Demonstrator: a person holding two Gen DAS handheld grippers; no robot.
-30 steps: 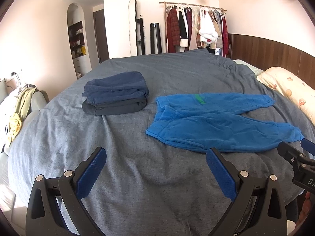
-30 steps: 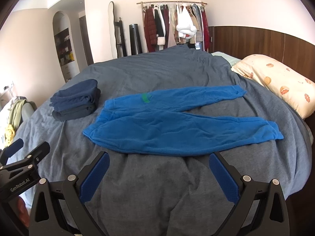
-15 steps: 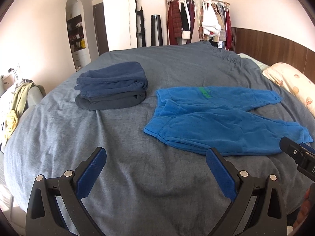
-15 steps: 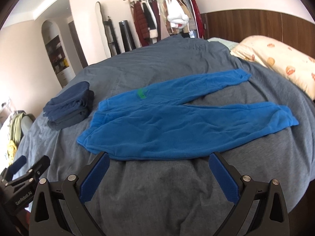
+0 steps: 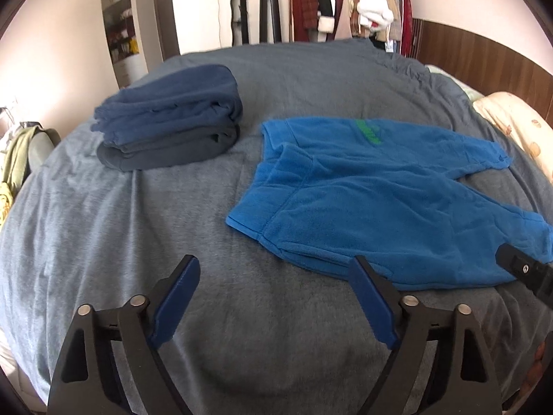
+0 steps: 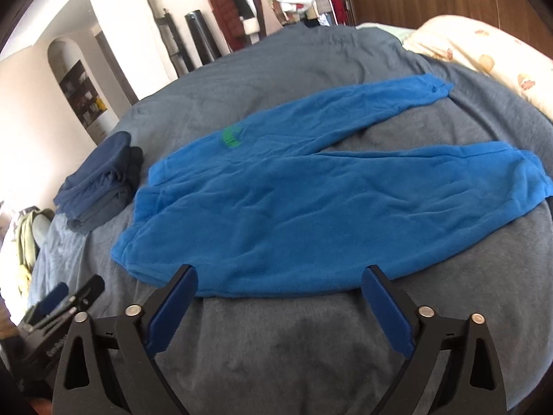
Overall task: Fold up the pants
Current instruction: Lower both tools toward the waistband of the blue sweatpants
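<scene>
Bedroom, daylight; grey duvet (image 5: 103, 242) covering the whole bed, lightly creased.

Item 1: blue fleece pants (image 6: 293, 200), laid flat and unfolded on the duvet. Waistband toward my left, cuffs toward my right and the headboard side. Legs splayed apart in a narrow V; the far leg runs up toward the pillow, the near leg lies along the edge closest to me. Green logo (image 6: 231, 137) near the waist on the far leg. Seen from my left side, the pants (image 5: 373, 200) show the waistband corner nearest my fingers.

Item 2: my right gripper (image 6: 280, 311), fingers spread wide, holding nothing, hovering at the near hem of the pants; the blue pads (image 6: 387, 314) sit just short of the fabric edge.

Item 3: my left gripper (image 5: 274, 306), fingers likewise spread wide and empty, over bare duvet just beside the waistband corner; its right pad overlaps the pants' edge in view, contact cannot be told.

Item 4: stack of folded dark-blue garments (image 5: 169, 121), on the duvet, left of the waistband and apart from it.

Item 5: cream patterned pillow (image 6: 484, 55), beyond the cuffs, against the dark wood headboard panel (image 6: 432, 0).

Item 6: clothes rail with hanging garments (image 5: 345, 3), at the far wall.
</scene>
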